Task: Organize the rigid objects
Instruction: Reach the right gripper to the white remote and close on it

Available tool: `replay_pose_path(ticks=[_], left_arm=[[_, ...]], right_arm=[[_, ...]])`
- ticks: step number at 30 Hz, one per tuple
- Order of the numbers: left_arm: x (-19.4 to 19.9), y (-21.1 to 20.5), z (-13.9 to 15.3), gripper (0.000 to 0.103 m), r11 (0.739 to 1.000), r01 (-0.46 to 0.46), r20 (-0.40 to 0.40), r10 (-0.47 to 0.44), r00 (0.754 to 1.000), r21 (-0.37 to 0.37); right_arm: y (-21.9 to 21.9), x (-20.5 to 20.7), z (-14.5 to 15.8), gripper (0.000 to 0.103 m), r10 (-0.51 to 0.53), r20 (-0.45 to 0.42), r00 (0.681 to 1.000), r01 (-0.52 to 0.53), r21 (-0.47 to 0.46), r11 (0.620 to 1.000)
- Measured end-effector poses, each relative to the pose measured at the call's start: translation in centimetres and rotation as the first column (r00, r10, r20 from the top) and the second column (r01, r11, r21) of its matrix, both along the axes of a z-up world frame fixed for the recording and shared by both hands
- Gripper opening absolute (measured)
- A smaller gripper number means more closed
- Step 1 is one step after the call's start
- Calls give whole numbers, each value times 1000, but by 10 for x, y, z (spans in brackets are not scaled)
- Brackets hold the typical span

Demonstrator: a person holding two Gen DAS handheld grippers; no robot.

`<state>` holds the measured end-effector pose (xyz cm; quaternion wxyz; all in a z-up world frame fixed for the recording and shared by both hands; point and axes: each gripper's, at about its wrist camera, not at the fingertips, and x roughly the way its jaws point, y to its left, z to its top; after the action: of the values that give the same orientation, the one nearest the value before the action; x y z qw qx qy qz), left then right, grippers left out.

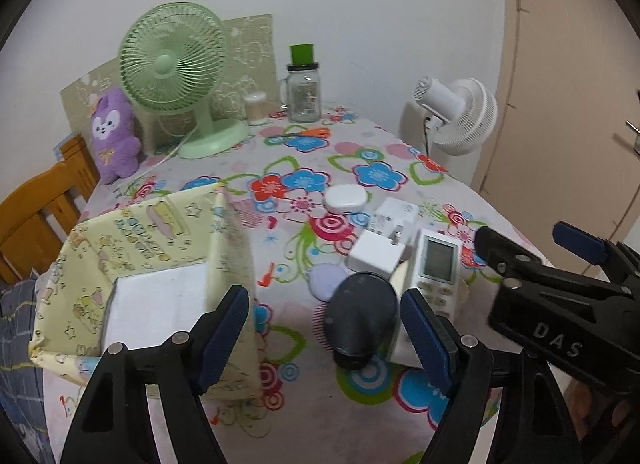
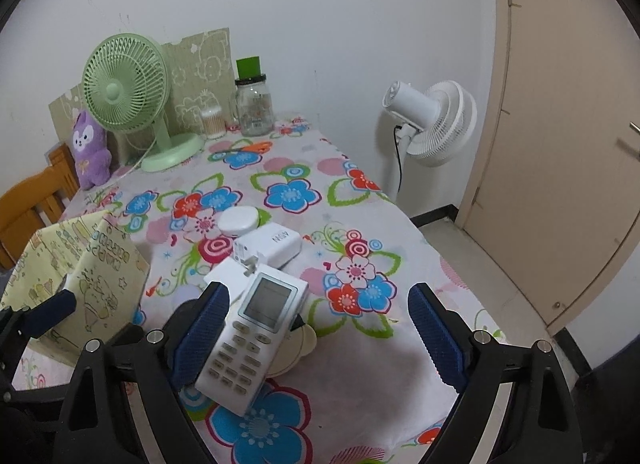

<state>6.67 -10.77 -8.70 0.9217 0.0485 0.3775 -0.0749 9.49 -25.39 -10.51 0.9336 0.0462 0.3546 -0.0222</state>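
Both grippers open, holding nothing. Right gripper straddles the remote, which lies near the front of the table atop a cream disc; pads not touching it. Left gripper is over the dark round puck beside the yellow box.

Remote looks light, stiff, smooth plastic; pinch its long sides mid-body.

Count: one remote, two white chargers, one white oval case, one puck, one box.
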Motion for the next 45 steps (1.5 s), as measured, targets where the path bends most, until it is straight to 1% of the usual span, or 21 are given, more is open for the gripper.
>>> replay_pose_path(ticks=[5, 8, 10, 14, 17, 18, 20, 21, 22, 25, 29, 33, 36, 38, 39, 42, 45], left_arm=[[6, -9, -7, 74, 1000, 22, -13, -22, 1000, 5], [10, -13, -13, 73, 999, 36, -27, -36, 999, 2], [13, -16, -17, 73, 999, 33, -33, -32, 999, 22], [16, -22, -23, 73, 996, 27, -4, -27, 1000, 89], [19, -24, -25, 71, 995, 37, -3, -37, 999, 97], [20, -24, -25, 64, 995, 50, -5, -50, 999, 87], [25, -24, -27, 60, 997, 68, -48, -66, 997, 44], [28, -23, -29, 60, 997, 72, -70, -71, 995, 14], [31, -23, -31, 60, 997, 72, -83, -72, 994, 3], [36, -25, -38, 60, 998, 62, -101, -60, 993, 11], [41, -20, -48, 60, 999, 46, -133, -46, 990, 0], [44, -20, -59, 58, 999, 53, -167, -53, 984, -3], [44, -18, -63, 58, 999, 54, -169, -54, 984, -6], [44, -17, -63, 60, 998, 57, -167, -58, 984, -12], [44, -17, -63, 60, 998, 55, -164, -56, 985, -15], [45, -17, -63, 60, 998, 52, -161, -55, 985, -26], [48, -13, -63, 60, 998, 43, -168, -52, 984, -56]], right_arm=[[0, 5, -7, 93, 8, -22, 1000, -8, 10, 1000], [3, 9, -12, 93, 20, -36, 999, -19, 10, 1000], [6, 12, -16, 93, 27, -48, 999, -26, 9, 1000], [11, 19, -26, 93, 40, -72, 997, -38, 25, 999], [12, 25, -30, 93, 45, -88, 995, -41, 44, 998], [12, 26, -31, 93, 45, -90, 995, -41, 47, 998], [13, 28, -31, 93, 45, -96, 994, -41, 44, 998], [13, 29, -31, 93, 44, -96, 994, -41, 42, 998], [13, 31, -32, 93, 44, -99, 994, -41, 41, 998], [16, 35, -37, 93, 53, -118, 992, -48, 38, 998], [21, 40, -45, 92, 66, -144, 987, -60, 41, 997], [28, 46, -54, 82, 83, -185, 979, -76, 45, 996], [31, 48, -62, 75, 93, -206, 974, -79, 78, 994], [32, 46, -62, 72, 80, -197, 977, -67, 71, 995], [32, 46, -61, 66, 75, -193, 978, -64, 63, 996], [29, 46, -61, 59, 63, -187, 980, -53, 58, 997], [26, 47, -60, 53, 51, -176, 983, -41, 62, 997]])
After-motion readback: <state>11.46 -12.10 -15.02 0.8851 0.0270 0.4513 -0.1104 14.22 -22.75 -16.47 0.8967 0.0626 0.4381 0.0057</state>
